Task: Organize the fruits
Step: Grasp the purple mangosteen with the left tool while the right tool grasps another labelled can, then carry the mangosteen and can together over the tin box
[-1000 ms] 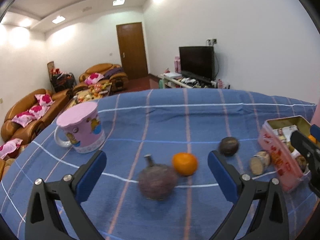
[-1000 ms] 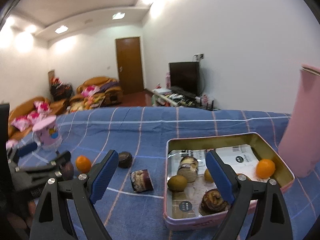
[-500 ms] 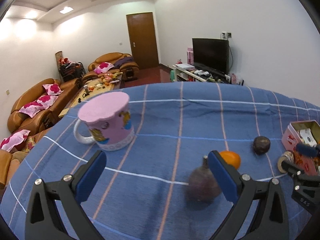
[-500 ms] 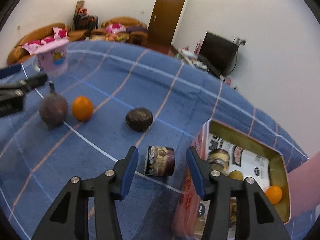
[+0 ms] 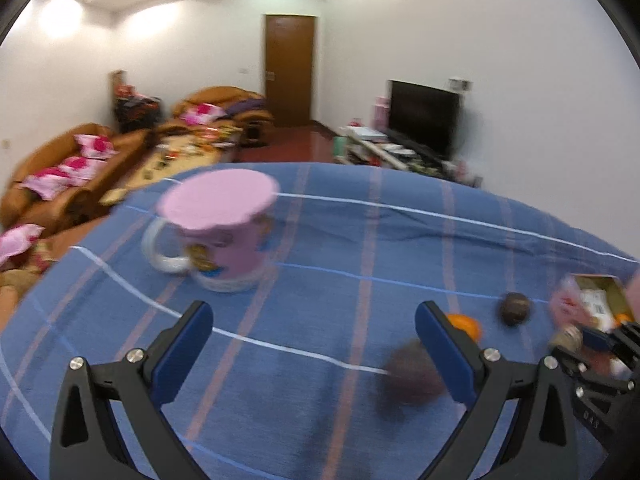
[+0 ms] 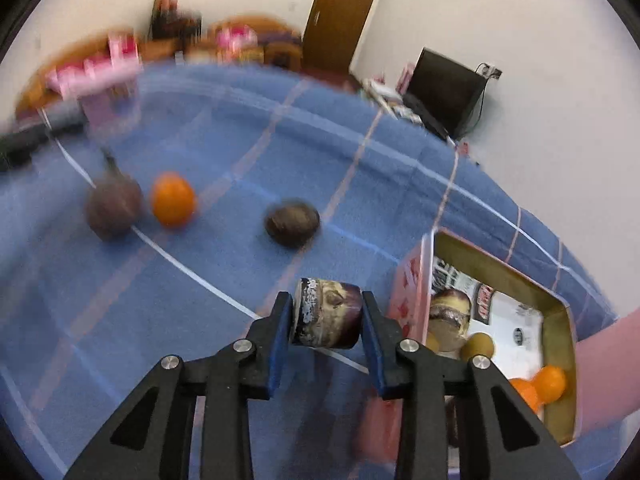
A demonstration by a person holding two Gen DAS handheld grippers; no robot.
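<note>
My right tongs clamp the small brown cake roll at lower centre, beside the half-filled tin. Orange, stemmed purple fruit and dark round fruit lie loose on the cloth; left tongs gape empty.

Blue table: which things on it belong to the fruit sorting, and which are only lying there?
Part of the job: right gripper, shut on the cut fruit piece; tin box; orange; dark round fruit; stemmed purple fruit.

Just lying about: pink mug; open, empty left gripper.
</note>
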